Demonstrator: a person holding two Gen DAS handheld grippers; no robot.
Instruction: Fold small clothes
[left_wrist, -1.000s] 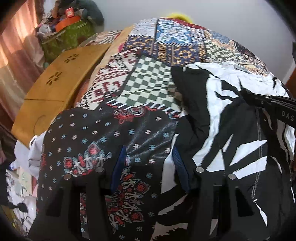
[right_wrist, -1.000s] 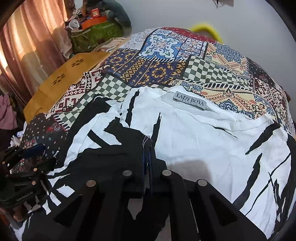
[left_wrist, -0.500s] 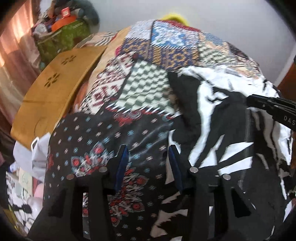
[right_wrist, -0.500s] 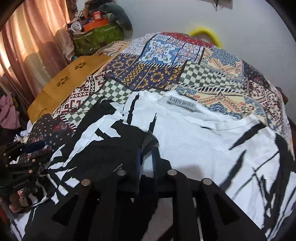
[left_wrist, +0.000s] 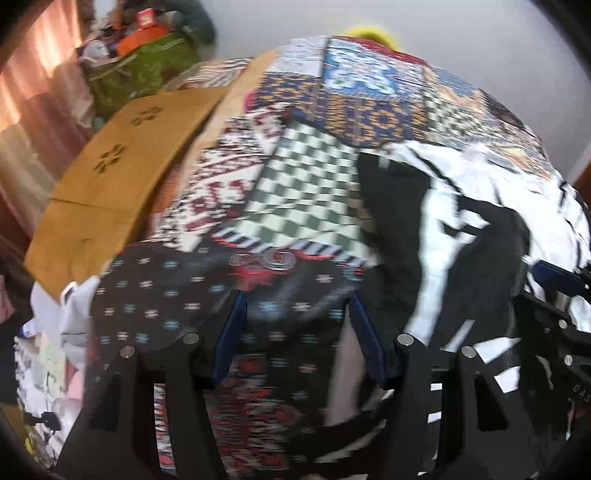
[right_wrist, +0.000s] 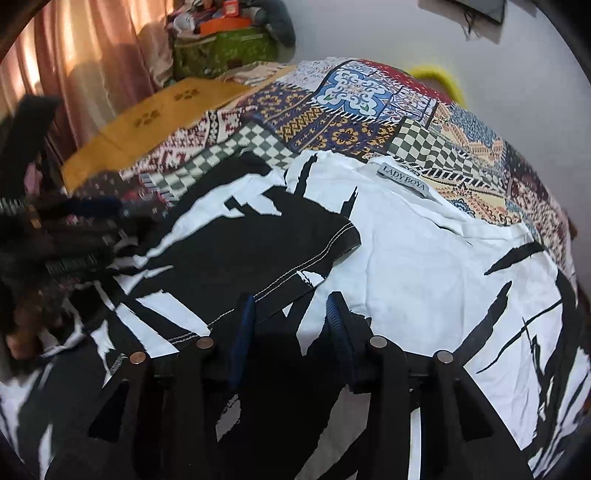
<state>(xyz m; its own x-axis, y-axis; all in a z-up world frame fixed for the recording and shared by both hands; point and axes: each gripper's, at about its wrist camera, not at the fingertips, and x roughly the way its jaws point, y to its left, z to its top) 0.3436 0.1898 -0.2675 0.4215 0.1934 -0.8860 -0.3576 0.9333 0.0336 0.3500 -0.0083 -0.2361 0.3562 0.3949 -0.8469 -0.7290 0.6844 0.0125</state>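
Observation:
A white top with black brush-stroke print (right_wrist: 424, 258) lies spread on the patchwork bedspread (right_wrist: 351, 92), its "LADY BOYA" neck label (right_wrist: 402, 177) at the far side. A black sleeve (right_wrist: 258, 243) lies folded inward over the body. My right gripper (right_wrist: 291, 321) hovers just behind the sleeve's stitched hem; its jaws are opening and no cloth is pinched between the pads. My left gripper (left_wrist: 299, 325) hangs over a dark flowered patch of the bedspread, left of the top's edge (left_wrist: 461, 240). Its jaws are opening too, with nothing between them. Each gripper shows at the edge of the other's view.
A mustard-brown board (left_wrist: 122, 177) lies along the bed's left side. Behind it stand a green bag piled with things (right_wrist: 225, 51) and pink curtains (right_wrist: 92, 55). A yellow ring (right_wrist: 439, 77) peeks over the far edge against the pale wall.
The right gripper, shut on the sleeve hem a second ago, has let go and the sleeve lies flat on the top. The left gripper slid left off the garment and its jaws widened.

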